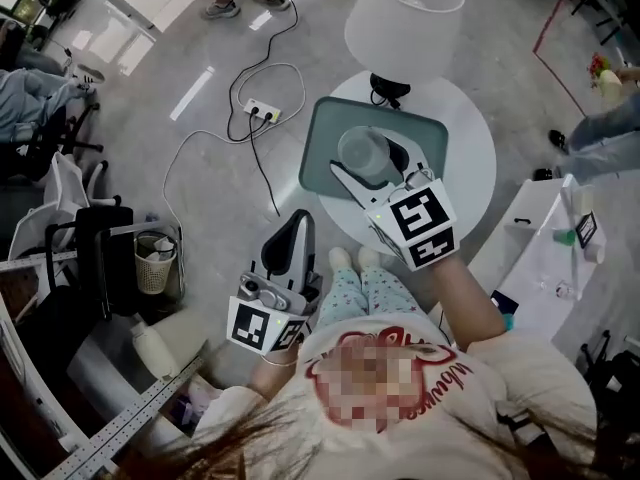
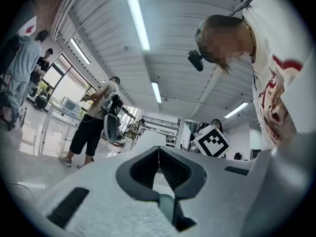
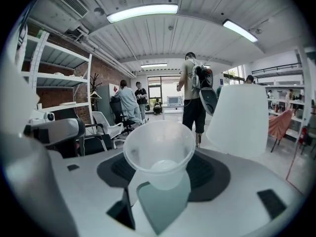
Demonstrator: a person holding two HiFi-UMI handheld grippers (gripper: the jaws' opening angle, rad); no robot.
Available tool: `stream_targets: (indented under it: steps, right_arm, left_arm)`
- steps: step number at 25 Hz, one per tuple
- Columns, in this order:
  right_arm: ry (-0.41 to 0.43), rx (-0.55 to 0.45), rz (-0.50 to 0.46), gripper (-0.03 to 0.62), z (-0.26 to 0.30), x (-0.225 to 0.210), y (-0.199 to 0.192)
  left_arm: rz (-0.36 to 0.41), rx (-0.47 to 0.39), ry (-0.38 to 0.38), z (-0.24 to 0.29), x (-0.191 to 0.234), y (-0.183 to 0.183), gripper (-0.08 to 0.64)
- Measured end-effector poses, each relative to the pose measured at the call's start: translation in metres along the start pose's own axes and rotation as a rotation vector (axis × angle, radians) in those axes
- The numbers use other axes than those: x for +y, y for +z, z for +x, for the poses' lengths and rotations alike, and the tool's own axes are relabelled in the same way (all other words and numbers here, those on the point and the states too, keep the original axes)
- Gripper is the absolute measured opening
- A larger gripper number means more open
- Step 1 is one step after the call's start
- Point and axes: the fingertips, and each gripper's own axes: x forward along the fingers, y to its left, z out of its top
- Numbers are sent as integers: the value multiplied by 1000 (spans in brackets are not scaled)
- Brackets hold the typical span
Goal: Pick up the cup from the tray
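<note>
A clear plastic cup is over the teal tray on a round white table. My right gripper is shut on the cup, one jaw on each side of it. In the right gripper view the cup fills the gap between the dark pads, its mouth tilted toward the camera, with teal tray showing below. Whether the cup touches the tray I cannot tell. My left gripper hangs low by the person's lap, off the table, shut on nothing.
A lamp with a white shade stands at the table's far edge, just behind the tray. A power strip and cables lie on the floor at left. A wire bin and a white side table flank the person.
</note>
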Motion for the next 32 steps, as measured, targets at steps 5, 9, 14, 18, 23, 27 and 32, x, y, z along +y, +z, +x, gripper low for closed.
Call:
stream_targets:
  steps: [5, 9, 14, 18, 23, 27, 32]
  right_arm:
    - [-21, -30, -27, 287, -17, 1, 21]
    - [-22, -48, -37, 287, -28, 4, 34]
    - [-17, -56, -45, 287, -39, 6, 43]
    - [-11, -61, -52, 287, -43, 10, 48]
    - [-3, -77, -49, 287, -50, 17, 54]
    - [-2, -85, -49, 287, -50, 18, 55]
    - [0, -91, -44, 287, -56, 18, 53]
  left_arm:
    - [26, -28, -22, 5, -10, 17, 14]
    - [45, -33, -47, 9, -20, 26, 14]
    - [54, -40, -72, 14, -29, 34, 14]
    - [70, -46, -90, 19, -32, 39, 15]
    - [80, -47, -89, 17, -34, 42, 15]
    - [79, -39, -83, 15, -33, 39, 14]
    - [78, -39, -73, 13, -38, 36, 14]
